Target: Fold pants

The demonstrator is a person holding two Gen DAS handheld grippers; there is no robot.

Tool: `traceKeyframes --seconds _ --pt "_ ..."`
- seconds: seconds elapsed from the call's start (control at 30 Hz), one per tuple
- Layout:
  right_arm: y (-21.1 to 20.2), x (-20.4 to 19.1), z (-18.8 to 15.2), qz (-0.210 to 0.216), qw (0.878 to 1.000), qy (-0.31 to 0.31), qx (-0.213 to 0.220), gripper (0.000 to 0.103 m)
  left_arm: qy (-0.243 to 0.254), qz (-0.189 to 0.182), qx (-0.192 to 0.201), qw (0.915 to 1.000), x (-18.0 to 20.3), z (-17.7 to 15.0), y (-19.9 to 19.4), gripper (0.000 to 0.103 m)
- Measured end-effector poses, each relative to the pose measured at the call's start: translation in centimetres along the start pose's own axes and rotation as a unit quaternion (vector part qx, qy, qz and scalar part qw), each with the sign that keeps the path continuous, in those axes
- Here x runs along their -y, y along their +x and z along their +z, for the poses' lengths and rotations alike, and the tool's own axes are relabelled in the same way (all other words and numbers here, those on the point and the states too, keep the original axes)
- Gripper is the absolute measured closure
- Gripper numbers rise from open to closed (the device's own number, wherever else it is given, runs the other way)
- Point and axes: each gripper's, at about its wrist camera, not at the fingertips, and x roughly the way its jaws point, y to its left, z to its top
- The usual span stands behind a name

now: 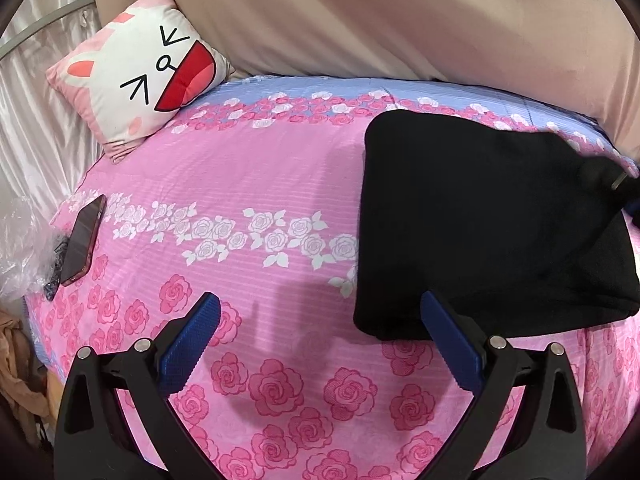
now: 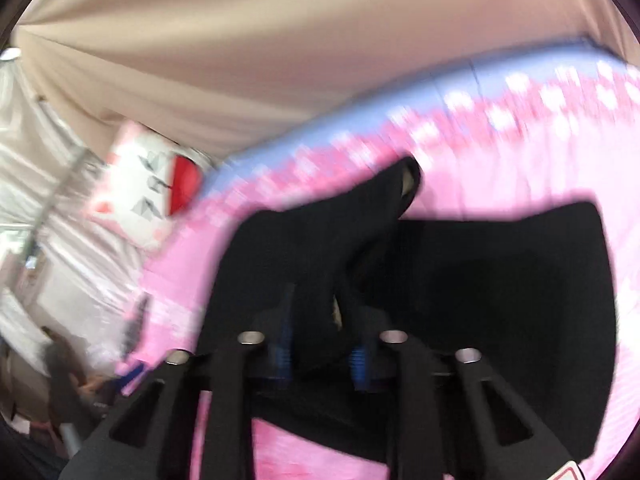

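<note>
Black pants (image 1: 492, 224) lie folded on the pink rose bedspread (image 1: 256, 184) at the right of the left wrist view. My left gripper (image 1: 320, 312) is open and empty, just above the bed, with its right finger at the pants' near left corner. In the blurred right wrist view my right gripper (image 2: 322, 340) is shut on a lifted fold of the black pants (image 2: 500, 280), which rises from the rest of the cloth. Part of the right gripper shows at the far right of the left wrist view (image 1: 618, 184).
A cat-face pillow (image 1: 140, 76) leans at the back left by the beige curtain (image 1: 400, 16). A phone (image 1: 82, 240) lies near the bed's left edge beside clear plastic wrap (image 1: 20, 240). A silvery satin cloth (image 1: 36, 128) hangs at the left.
</note>
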Motion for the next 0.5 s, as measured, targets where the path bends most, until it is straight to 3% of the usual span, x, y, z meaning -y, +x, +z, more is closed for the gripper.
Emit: traceKeyframes --seconds 0.07,0.17,0.23,0.33,0.4,0.5 --pt "-3.8 -1.3 0.8 0.003 0.999 -0.020 0.046 0.087 0.002 0.000 -0.001 1.0000 0.0 -0.1 0.0 0.005" --pt "-8.3 -0.4 0.1 -0.027 0.995 -0.035 0.091 0.087 0.006 -0.004 -0.001 1.0000 0.0 -0.3 -0.3 0.005" --pt "-8.6 3.3 -1.3 -0.068 0.994 -0.003 0.082 0.087 0.006 -0.006 -0.003 1.0000 0.0 -0.5 -0.2 0.005" --pt "-5.3 9.7 -4.0 -0.103 0.992 0.067 0.022 0.086 -0.010 -0.041 -0.020 0.9989 0.1 -0.6 0.5 0.005" --pt "-3.9 13.2 -6.0 -0.072 0.991 0.116 0.009 0.081 -0.021 -0.064 -0.033 0.9972 0.3 -0.5 0.9 0.005" --pt "-5.0 13.7 -6.0 -0.039 0.990 0.135 0.031 0.076 -0.032 -0.095 -0.042 0.9941 0.6 -0.3 0.8 0.005"
